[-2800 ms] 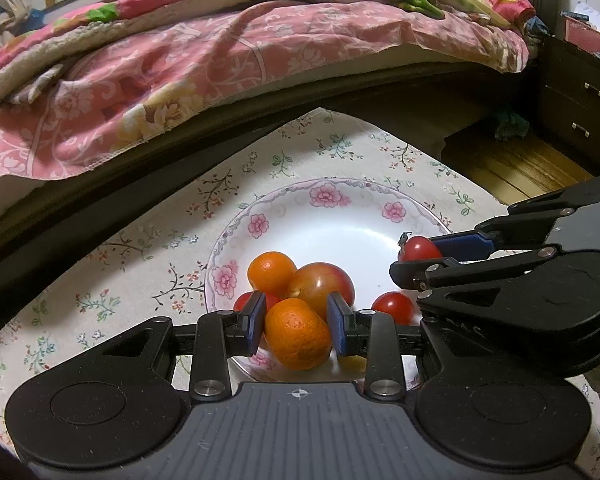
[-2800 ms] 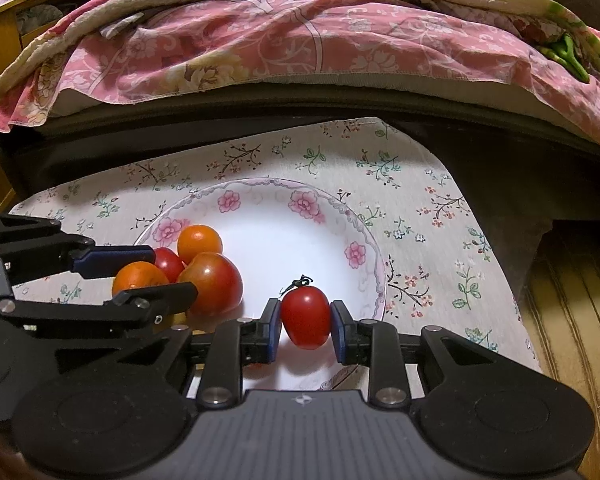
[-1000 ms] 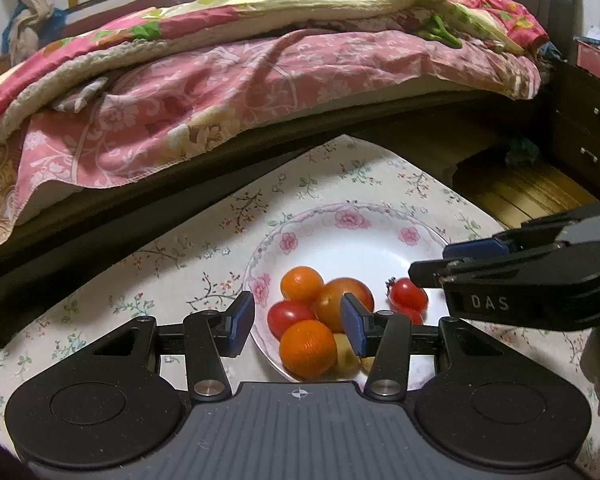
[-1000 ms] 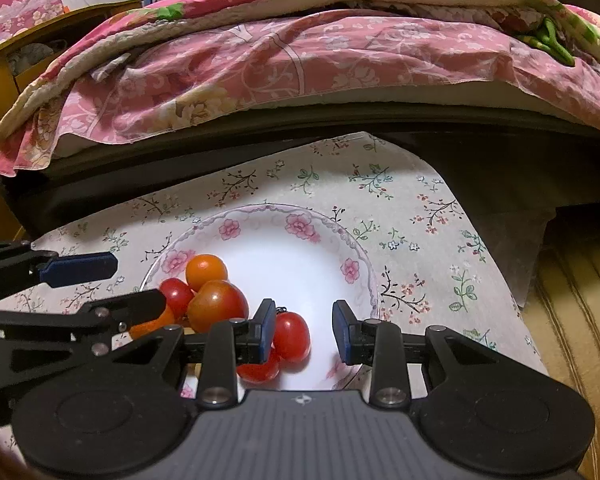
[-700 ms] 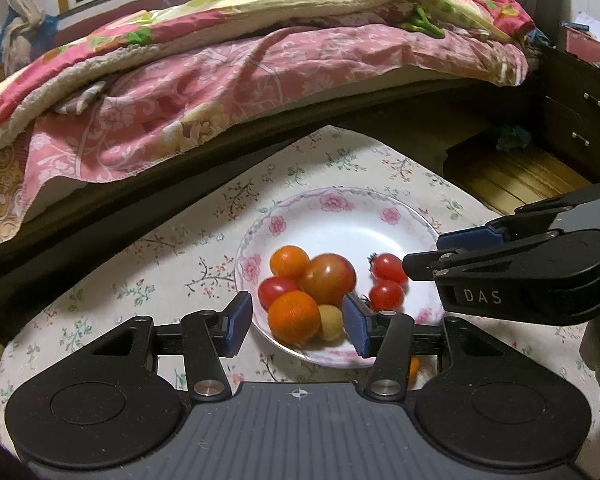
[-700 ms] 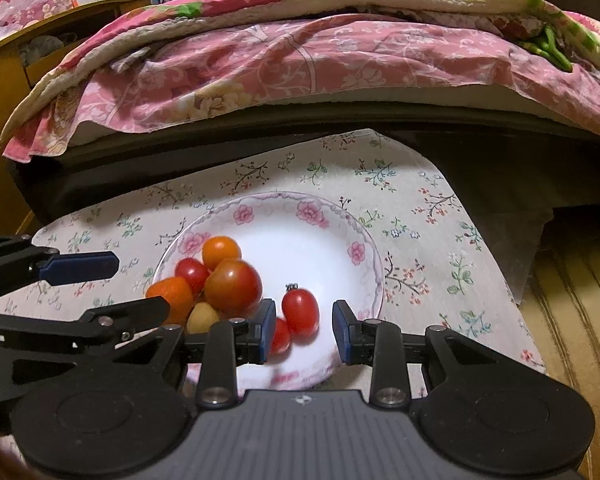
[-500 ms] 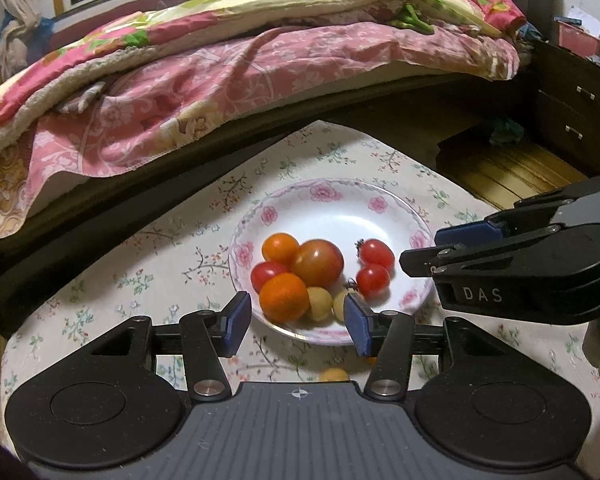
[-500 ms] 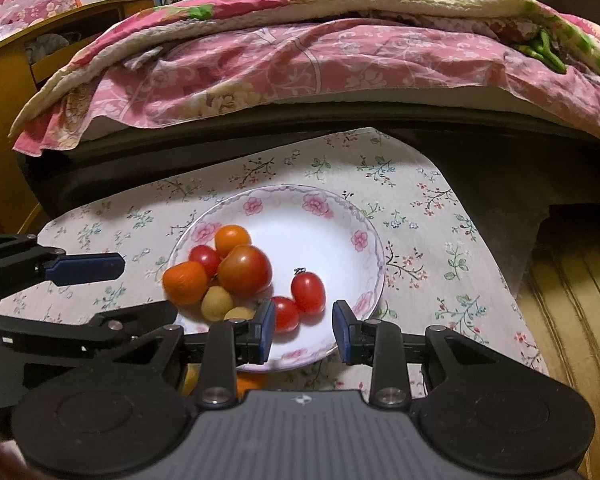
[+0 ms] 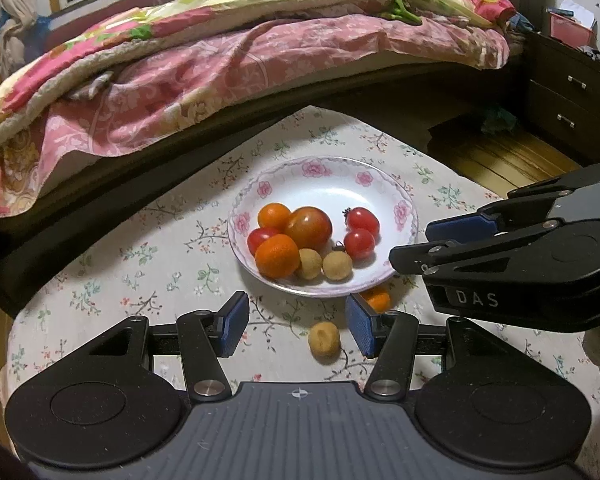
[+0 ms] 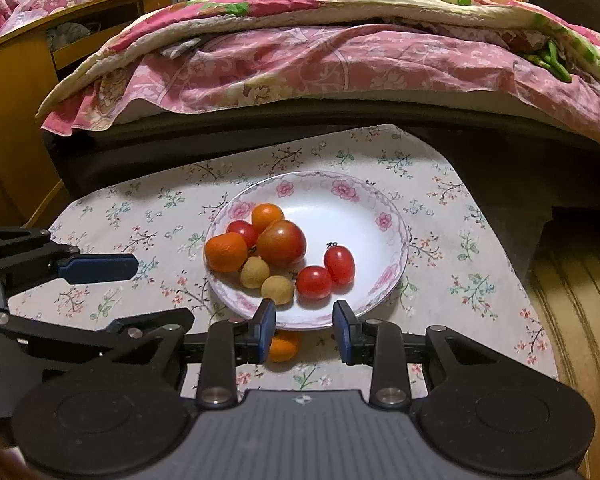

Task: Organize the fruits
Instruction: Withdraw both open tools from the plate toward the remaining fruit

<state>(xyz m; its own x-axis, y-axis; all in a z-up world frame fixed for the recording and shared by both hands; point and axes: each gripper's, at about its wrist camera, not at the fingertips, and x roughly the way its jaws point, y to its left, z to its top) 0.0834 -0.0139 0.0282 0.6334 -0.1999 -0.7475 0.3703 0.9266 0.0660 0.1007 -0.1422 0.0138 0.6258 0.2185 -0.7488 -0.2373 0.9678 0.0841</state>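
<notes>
Both grippers empty, jaws apart: left gripper (image 9: 294, 326), right gripper (image 10: 304, 330). Plate (image 9: 404, 216) holds most fruit; longan (image 9: 324, 339), small orange (image 9: 377, 299) lie on cloth (image 9: 140, 280) beside it. Likely next: clamp gently, lift over rim

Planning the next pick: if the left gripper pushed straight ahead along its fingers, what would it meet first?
Probably the small tan fruit lying on the tablecloth, just ahead between the open fingers of the left gripper. Beyond it sits the plate. Depth is uncertain.

Fruits (image 9: 308, 228) in plate (image 9: 404, 216) on tablecloth (image 9: 140, 280)
</notes>
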